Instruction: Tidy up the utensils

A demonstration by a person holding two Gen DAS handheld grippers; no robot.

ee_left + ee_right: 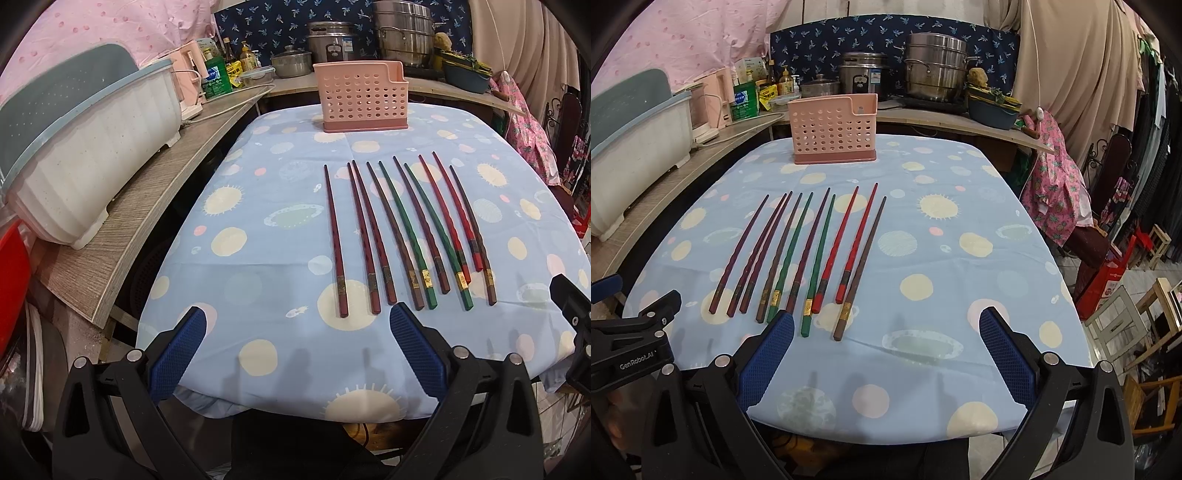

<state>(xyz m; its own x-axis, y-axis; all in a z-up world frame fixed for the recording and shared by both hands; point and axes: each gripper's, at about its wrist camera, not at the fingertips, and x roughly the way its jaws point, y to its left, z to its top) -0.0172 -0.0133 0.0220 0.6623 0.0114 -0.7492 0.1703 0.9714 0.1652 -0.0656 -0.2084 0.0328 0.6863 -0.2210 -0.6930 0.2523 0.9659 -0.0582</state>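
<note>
Chopsticks [395, 236], 10 in a row on blue planet-print worktop [258, 229], left tool [297, 328] & right tool [886, 328] both spread wide, nothing held, 1 pink holder [360, 98] at far edge, pots [934, 72] on counter behind.

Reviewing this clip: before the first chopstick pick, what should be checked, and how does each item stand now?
1. Left claw open, holding nothing: ok.
2. Right claw open, holding nothing: ok.
3. Ten chopsticks lie in a row on the tablecloth: ok.
4. Chopsticks separated enough for single picks: not ok, some touch or cross.
5. Pink holder upright behind the row: ok.
6. Holder empty inside: cannot tell.
</note>
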